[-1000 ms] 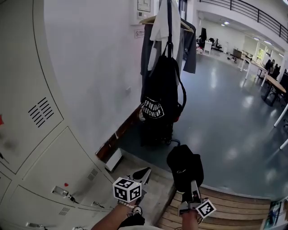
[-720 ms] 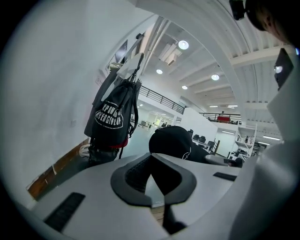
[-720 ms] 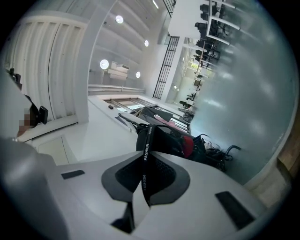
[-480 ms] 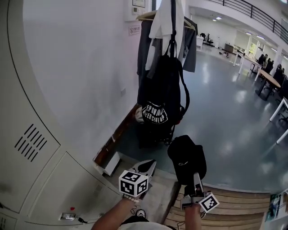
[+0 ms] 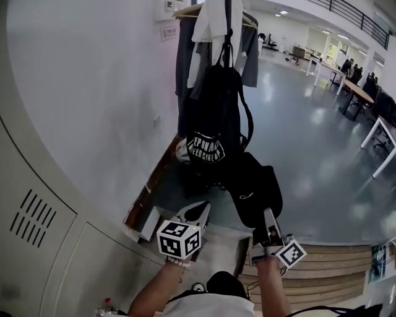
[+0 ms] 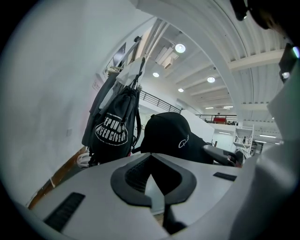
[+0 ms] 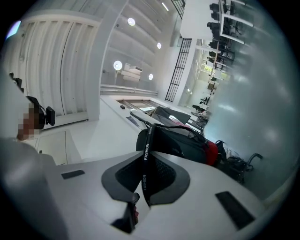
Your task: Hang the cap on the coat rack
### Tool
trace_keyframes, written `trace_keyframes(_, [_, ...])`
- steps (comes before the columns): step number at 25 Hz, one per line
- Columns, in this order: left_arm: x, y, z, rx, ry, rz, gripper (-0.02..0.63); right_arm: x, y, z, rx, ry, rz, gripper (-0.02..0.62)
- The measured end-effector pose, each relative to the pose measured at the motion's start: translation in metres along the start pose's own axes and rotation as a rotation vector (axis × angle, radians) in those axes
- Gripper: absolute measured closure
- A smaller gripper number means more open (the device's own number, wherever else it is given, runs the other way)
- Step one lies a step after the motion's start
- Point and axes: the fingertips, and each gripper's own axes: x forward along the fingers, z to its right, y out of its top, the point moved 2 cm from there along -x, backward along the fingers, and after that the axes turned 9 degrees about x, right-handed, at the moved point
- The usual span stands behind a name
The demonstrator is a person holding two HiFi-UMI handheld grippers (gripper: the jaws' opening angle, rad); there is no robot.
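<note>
Your right gripper (image 5: 267, 217) is clamped on the strap (image 7: 146, 157) of the black cap (image 5: 254, 188), which hangs in the air near the foot of the coat rack (image 5: 185, 10). Your left gripper (image 5: 200, 208) has its jaws together on nothing, just beside the cap. The rack carries grey and white garments and a black drawstring bag (image 5: 213, 117). It stands against a white wall (image 5: 93, 93) on a glossy grey floor (image 5: 309, 124). Wooden steps (image 5: 334, 272) lie below you, with locker doors (image 5: 37, 235) at left.
</note>
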Motion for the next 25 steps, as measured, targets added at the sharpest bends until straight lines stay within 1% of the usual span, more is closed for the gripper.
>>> trace_keyframes(2, [-0.001,0.006,-0.001,0.002,0.000,0.007,0.603,0.011,0.003,-0.005,0.013,0.018,0.006,0.575])
trace_keyframes(7, [0.006,0.013,-0.003,0.017,-0.020,0.003,0.603,0.017,0.012,-0.001,0.045,0.011,0.072,0.575])
trace_keyframes(11, [0.021,0.029,-0.015,0.032,-0.017,0.021,0.603,0.044,0.020,0.002,0.062,0.050,0.083,0.575])
trace_keyframes(14, [0.030,0.044,-0.024,0.043,-0.013,0.042,0.603,0.074,0.030,-0.005,0.054,0.112,0.073,0.575])
trace_keyframes(19, [0.049,0.074,-0.040,0.082,0.007,0.074,0.603,0.124,0.053,-0.015,0.084,0.218,0.072,0.575])
trace_keyframes(25, [0.071,0.110,-0.049,0.123,0.015,0.118,0.603,0.181,0.083,-0.034,0.106,0.376,0.043,0.575])
